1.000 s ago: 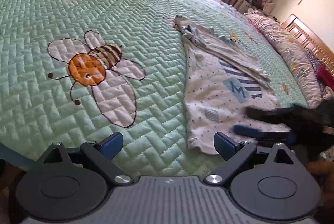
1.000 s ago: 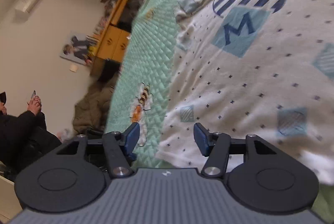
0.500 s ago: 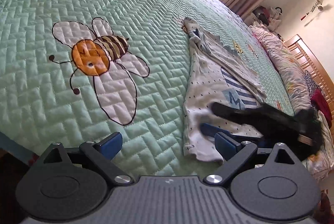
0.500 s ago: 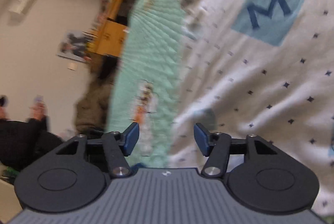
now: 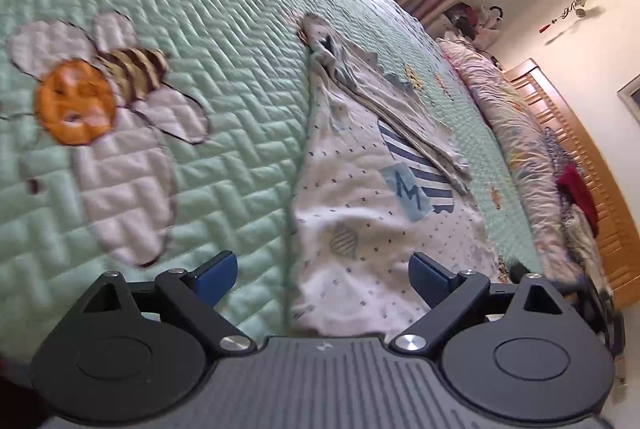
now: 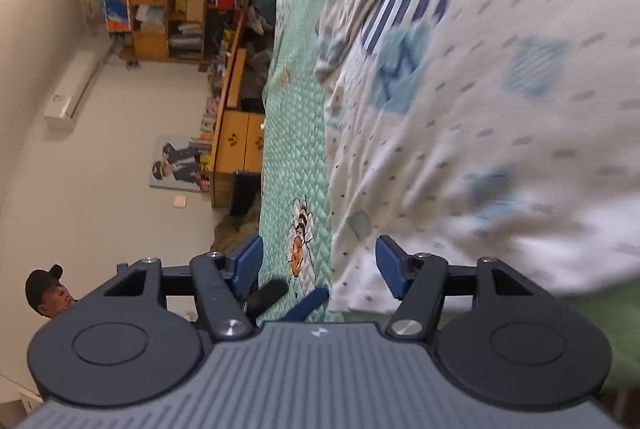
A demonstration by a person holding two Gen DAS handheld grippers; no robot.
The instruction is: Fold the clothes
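Right gripper [image 6: 320, 259] withdrawn from shirt [image 5: 372, 229], left gripper [image 5: 322, 273] spread wide

Soft matt cotton garment [image 5: 360, 229], lightly creased. Quilted bedspread [image 5: 224, 77] with a faint sheen; glossy wooden headboard [image 5: 576, 149]. Matt black plastic left hand-held gripper [image 5: 322, 275], blue pads.

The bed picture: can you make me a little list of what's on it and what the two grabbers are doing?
surface: green quilt with a bee picture
clothing: white dotted garment lying flat, blue M patch
fold state: one side folded over the middle
left gripper: open, at the garment's near hem
right gripper: open, at the garment's edge
behind: pillows, wooden headboard
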